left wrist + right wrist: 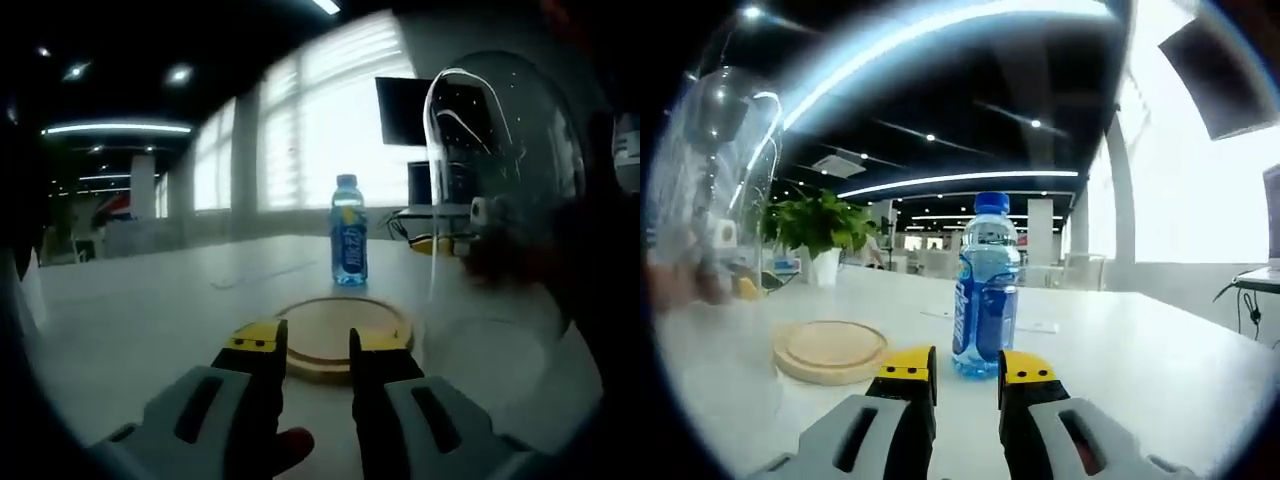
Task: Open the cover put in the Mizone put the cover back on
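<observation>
My left gripper (318,352) hangs low over the white table (150,320), its two yellow-tipped jaws parted with nothing between them. Just past the tips lies the round wooden base (345,335), flat on the table and bare on top. Beyond it, toward the far edge of the table, the Mizone bottle (349,232) stands upright with its blue cap on, apart from the base. At the right of the left gripper view the clear dome cover (500,200) is lifted off the base and hangs in the air; something dark and blurred sits at its side, perhaps a hand or the other gripper, but I cannot make it out.

My right gripper (966,375) also has its jaws apart and empty, resting low near the table (1160,370). The Mizone bottle (986,285) stands directly ahead of the tips, close to them but not between them, label facing me. The wooden base (830,350) lies to the left of the bottle, well clear of it. The dome cover (710,180) shows at the far left of the right gripper view, raised above the table. A potted green plant (818,235) stands further back on the table.
</observation>
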Tool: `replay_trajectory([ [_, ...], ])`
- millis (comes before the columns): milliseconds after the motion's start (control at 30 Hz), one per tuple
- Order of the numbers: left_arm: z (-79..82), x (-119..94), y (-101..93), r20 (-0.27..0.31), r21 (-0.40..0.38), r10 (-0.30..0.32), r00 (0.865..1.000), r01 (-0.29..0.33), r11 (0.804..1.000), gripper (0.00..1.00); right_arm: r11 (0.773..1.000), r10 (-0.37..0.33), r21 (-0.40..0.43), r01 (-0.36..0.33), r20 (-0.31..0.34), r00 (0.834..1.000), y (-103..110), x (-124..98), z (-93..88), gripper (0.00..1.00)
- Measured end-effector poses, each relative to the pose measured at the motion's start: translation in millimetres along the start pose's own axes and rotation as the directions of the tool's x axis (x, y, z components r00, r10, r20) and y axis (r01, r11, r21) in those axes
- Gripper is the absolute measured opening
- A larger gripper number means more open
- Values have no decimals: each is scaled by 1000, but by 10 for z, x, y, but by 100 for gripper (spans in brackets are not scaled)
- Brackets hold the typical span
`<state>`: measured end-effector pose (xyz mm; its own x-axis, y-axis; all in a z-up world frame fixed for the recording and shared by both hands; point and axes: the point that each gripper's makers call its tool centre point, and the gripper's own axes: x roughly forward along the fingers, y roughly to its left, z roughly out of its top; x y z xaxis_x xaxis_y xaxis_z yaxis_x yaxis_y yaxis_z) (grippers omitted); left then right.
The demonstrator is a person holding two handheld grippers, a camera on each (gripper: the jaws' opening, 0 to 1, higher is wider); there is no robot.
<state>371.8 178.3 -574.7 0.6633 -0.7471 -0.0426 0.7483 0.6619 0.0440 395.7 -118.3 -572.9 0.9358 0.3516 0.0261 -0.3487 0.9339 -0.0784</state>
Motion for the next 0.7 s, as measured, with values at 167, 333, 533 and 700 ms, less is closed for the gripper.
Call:
replay_trajectory([
  [167,0,2,0,-1,2,0,1000,0,1000,20,1000,-2,-1,2,0,1000,-8,-3,-1,18],
  [333,9,-2,2,2,1,1,1000,-1,1000,20,1000,3,6,-3,6,1000,-2,-6,10,18],
  [533,-16,5,-4,-7,6,-1,1000,1,1000,20,1000,9,16,-9,8,1000,12,-15,19,18],
  [700,-6,-17,46,-7,20,16,1000,-16,1000,20,1000,-2,12,2,2,1000,3,-11,10,18],
])
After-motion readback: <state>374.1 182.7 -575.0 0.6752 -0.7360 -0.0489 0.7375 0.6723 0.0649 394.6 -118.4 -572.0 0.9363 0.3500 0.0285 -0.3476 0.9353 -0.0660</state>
